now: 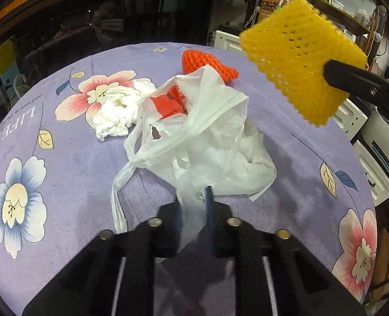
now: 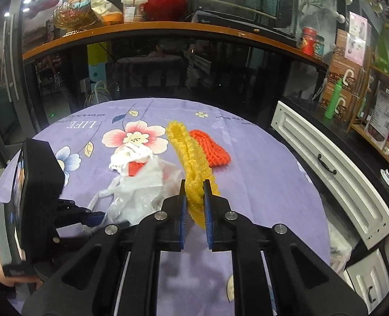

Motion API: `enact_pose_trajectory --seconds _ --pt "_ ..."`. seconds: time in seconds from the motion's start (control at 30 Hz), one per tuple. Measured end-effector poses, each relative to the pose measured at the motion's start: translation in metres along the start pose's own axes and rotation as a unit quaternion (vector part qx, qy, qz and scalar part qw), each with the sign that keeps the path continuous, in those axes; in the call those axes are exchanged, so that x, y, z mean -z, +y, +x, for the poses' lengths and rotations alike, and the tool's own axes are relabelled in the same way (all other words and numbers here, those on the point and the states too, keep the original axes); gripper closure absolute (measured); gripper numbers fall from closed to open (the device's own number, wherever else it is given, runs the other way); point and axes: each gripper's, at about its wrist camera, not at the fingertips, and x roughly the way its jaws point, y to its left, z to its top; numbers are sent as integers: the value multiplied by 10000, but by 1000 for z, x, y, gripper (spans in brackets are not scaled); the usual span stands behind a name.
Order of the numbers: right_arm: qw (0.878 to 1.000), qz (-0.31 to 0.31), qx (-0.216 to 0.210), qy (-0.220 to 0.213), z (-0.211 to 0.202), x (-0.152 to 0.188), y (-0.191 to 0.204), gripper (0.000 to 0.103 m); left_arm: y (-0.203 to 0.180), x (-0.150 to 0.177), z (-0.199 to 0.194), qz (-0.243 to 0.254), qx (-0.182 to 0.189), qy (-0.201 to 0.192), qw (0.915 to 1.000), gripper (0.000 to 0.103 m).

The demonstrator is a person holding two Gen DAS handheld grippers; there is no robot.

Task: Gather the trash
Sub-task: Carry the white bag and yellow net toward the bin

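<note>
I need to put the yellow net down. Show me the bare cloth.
Bare cloth lies right of the plastic bag, toward the leaf print, and left by the blue flower. Crowded: tissue and orange net behind it.

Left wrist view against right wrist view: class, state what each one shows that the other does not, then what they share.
Only the left wrist view shows the yellow foam net broadside, its mesh holes visible, and the tear in the white plastic bag. Only the right wrist view shows the shelf with the red vase, the left gripper's body from outside, and the right gripper shut on the net's edge. Both share the floral tablecloth, the orange foam net, the crumpled tissue, and the left gripper pinching the bag.
</note>
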Motion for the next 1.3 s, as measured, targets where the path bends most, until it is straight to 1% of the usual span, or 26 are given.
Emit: enact_pose_trajectory --seconds 0.03,0.13,0.27,0.47,0.67,0.77,0.87,1.0,1.23,1.3 --pt "10000 62 -5 -10 -4 4 -3 91 0 2 -2 -12 -8 -33 10000 96" --pt "9997 222 -49 -43 -17 16 -9 91 -1 8 -17 -70 61 -197 9998 99" --pt "9993 354 -113 -64 -37 32 -11 91 -6 20 -47 -113 68 -502 9987 99" --pt "9986 491 -96 -163 -77 60 -18 91 -17 36 -92 -250 239 -877 9955 99" --pt "9969 746 -63 -220 -120 94 -30 91 -36 51 -130 -128 259 -1207 9923 99" --pt "9960 867 34 -231 -139 113 -40 91 -47 57 -148 -140 435 -1325 9901 99" --pt "9943 1035 141 -226 -156 134 -51 91 -64 62 -163 -126 651 -1445 9873 99" --pt "9909 1292 319 -201 -179 162 -69 91 -98 66 -175 82 950 -1533 9836 99" --pt "9805 1821 727 -159 -220 210 -109 91 -158 68 -182 506 1416 -1518 9769 99" --pt "9776 1932 827 -152 -228 220 -118 91 -181 68 -181 664 1556 -1480 9744 99"
